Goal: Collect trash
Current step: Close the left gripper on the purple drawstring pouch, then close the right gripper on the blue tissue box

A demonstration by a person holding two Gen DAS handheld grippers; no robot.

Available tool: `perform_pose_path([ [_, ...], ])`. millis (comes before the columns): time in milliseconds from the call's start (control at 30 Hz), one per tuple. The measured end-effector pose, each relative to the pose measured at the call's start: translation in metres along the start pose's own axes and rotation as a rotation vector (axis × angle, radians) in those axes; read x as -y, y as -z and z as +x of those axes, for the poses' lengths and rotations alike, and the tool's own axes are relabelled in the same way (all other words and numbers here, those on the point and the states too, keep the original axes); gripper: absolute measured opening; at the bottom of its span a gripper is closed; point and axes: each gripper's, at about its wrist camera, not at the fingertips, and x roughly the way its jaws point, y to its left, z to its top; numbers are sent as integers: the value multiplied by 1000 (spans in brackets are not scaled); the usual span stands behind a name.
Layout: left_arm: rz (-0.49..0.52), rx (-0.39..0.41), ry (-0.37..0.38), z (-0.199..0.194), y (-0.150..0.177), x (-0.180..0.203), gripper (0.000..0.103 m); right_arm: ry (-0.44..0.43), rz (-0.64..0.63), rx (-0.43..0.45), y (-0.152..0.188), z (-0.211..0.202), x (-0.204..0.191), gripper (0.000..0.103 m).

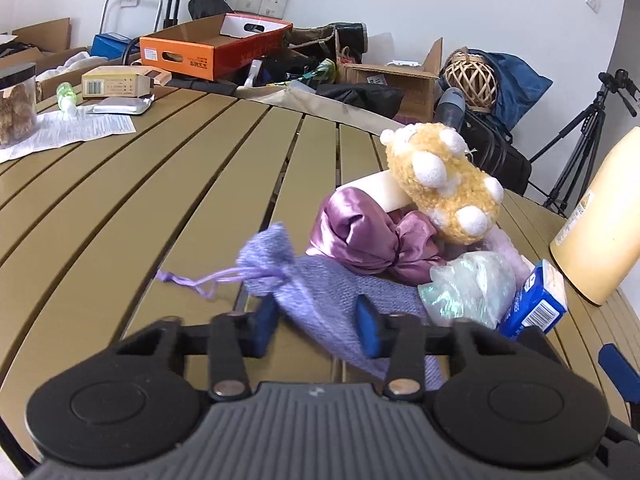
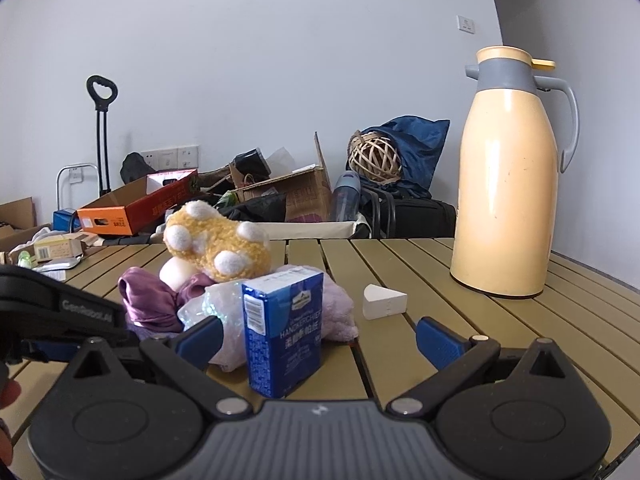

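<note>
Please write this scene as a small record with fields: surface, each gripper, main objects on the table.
surface: slatted table
left gripper: pads pressed on lavender drawstring pouch
right gripper: open, jaws on either side of the blue handkerchief box, not touching
pile: yellow plush toy, purple satin cloth, crumpled plastic wrap
apart: white wedge, cream thermos jug

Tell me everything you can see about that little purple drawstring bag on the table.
The lavender pouch is a small bag of coarse woven cloth, its neck gathered by a thin matching drawstring that trails over the slatted table. It lies on its side, looking limp. The left gripper has its blue pads closed on the pouch's body. A shiny purple satin cloth lies against its far side.
</note>
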Motion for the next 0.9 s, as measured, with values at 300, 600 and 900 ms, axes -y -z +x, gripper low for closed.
perform_pose_path([
  [300,30,76,-11,-23,-5,-6,18,7,32,-31,-3,9,-7,103],
  [600,57,190,-37,-56,-19,-29,18,38,37,-47,-8,18,-15,103],
  [900,66,220,-39,-67,-21,-35,18,40,78,-83,-11,31,-17,65],
])
